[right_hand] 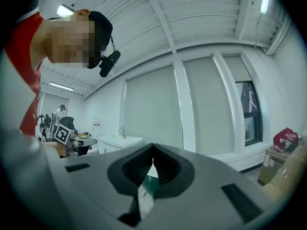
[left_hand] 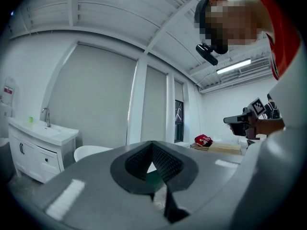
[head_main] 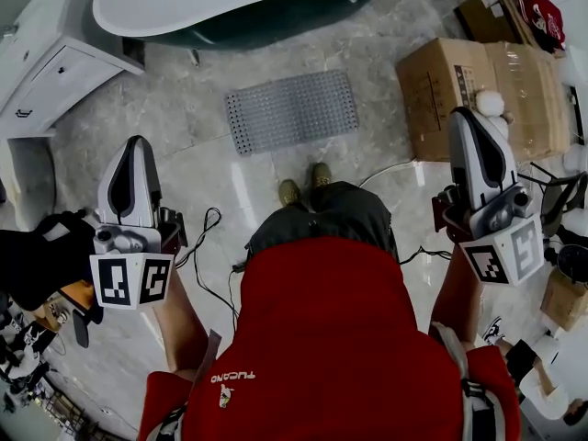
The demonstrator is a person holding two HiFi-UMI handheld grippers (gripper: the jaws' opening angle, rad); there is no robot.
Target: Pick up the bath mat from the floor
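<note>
The grey perforated bath mat (head_main: 292,110) lies flat on the marble floor in the head view, just in front of the person's shoes (head_main: 305,184) and short of the bathtub. My left gripper (head_main: 137,143) is held level at the left, well back from the mat and to its left, jaws shut with nothing in them. My right gripper (head_main: 469,114) is held level at the right, to the right of the mat, also shut and holding nothing. In the left gripper view the left gripper (left_hand: 152,146) shows its ribbed pads closed together; the right gripper (right_hand: 153,150) shows the same in the right gripper view.
A bathtub (head_main: 239,7) with a white rim stands beyond the mat. A white vanity cabinet (head_main: 46,62) is at the far left. Cardboard boxes (head_main: 478,90) sit at the right, a red cap (head_main: 542,12) on one. Black cables (head_main: 207,237) trail on the floor by the person's legs.
</note>
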